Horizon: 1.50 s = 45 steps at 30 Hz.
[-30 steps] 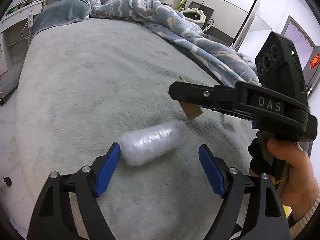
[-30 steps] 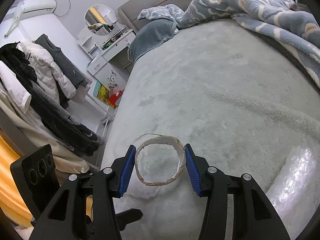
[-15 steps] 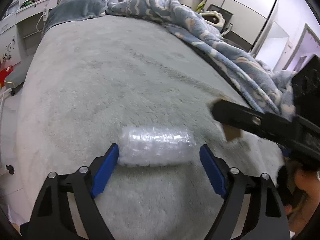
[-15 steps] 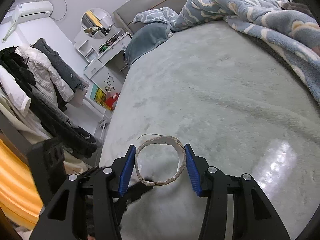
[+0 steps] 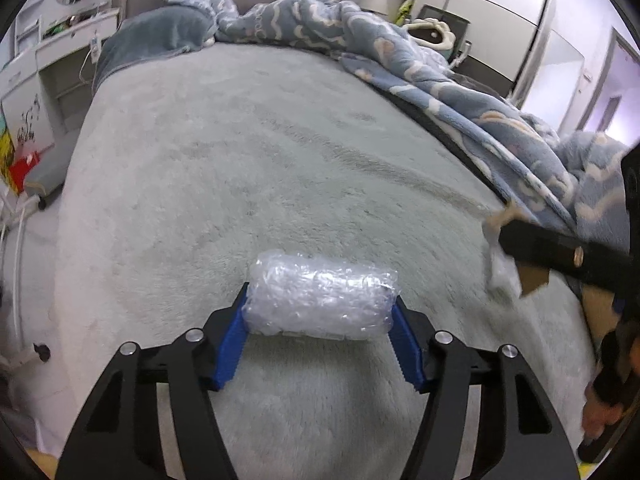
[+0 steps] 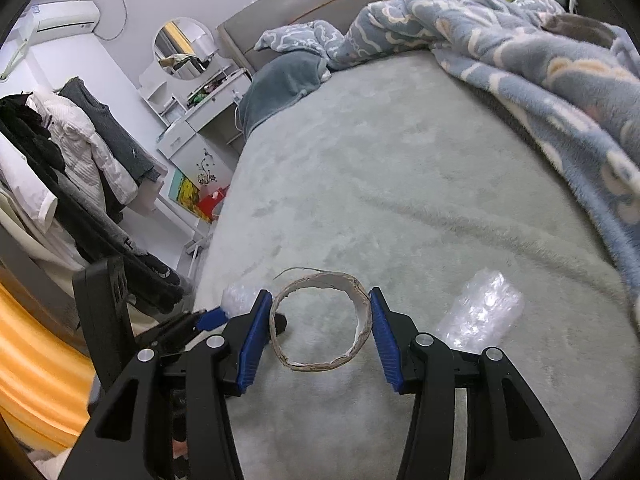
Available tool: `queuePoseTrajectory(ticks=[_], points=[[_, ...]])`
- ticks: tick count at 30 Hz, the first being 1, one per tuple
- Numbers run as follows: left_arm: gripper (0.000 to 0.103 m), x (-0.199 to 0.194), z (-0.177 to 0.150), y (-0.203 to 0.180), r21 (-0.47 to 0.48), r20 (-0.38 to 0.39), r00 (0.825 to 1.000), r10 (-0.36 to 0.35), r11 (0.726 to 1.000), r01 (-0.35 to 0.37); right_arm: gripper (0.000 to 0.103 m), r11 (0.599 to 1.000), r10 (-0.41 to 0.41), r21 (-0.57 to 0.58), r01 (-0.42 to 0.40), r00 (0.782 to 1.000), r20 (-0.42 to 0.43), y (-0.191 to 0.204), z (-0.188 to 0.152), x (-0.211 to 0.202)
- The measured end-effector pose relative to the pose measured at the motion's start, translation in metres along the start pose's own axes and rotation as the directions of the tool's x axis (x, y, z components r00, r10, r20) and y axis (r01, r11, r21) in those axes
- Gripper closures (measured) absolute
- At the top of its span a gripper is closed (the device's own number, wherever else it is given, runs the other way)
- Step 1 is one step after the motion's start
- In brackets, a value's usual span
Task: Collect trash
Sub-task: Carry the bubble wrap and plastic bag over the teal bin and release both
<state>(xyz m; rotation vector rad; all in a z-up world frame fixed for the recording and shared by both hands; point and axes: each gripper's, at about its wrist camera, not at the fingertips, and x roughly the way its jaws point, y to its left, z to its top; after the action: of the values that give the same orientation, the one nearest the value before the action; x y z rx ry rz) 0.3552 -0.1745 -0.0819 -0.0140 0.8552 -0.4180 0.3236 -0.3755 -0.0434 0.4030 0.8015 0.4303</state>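
Note:
A roll of clear bubble wrap [image 5: 320, 300] lies crosswise between the blue pads of my left gripper [image 5: 320, 332], which is shut on its two ends just above the grey bed cover [image 5: 260, 168]. My right gripper [image 6: 320, 328] is shut on a cardboard tape ring [image 6: 362, 308] and holds it over the bed. In the right wrist view another piece of bubble wrap [image 6: 480, 312] lies on the bed to the right, and the left gripper shows at the left [image 6: 208, 318]. In the left wrist view the right gripper [image 5: 560, 252] sits at the right with the ring edge [image 5: 530, 280].
A rumpled blue blanket [image 5: 440, 80] covers the far and right side of the bed. A grey pillow [image 5: 160, 36] lies at the head. A white dresser [image 6: 200, 136] and a rack of hanging clothes [image 6: 60, 160] stand off the bed's left edge.
My left gripper has moved in around the bubble wrap roll and closed on its ends. The right gripper has kept its hold on the ring and shifted right in the left view.

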Motion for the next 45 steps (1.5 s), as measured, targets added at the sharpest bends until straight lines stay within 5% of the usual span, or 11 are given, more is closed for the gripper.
queuePoseTrajectory(ticks=[7,30,45], points=[[0.037,-0.04,-0.009,0.002,0.046,0.057,0.998,-0.036,0.998,0.033,0.053,1.0,-0.002,-0.011,0.002,1.0,0.011,0.024,-0.009,-0.019],[0.037,-0.128,-0.086,0.052,-0.033,0.061,0.997,0.053,0.998,-0.051,0.053,0.999,-0.022,-0.043,0.021,1.0,-0.017,0.112,-0.07,-0.036],[0.037,-0.152,-0.137,0.106,-0.105,-0.027,0.987,0.159,0.981,-0.161,0.053,0.995,0.035,-0.094,-0.04,0.998,-0.06,0.176,-0.098,-0.017]])
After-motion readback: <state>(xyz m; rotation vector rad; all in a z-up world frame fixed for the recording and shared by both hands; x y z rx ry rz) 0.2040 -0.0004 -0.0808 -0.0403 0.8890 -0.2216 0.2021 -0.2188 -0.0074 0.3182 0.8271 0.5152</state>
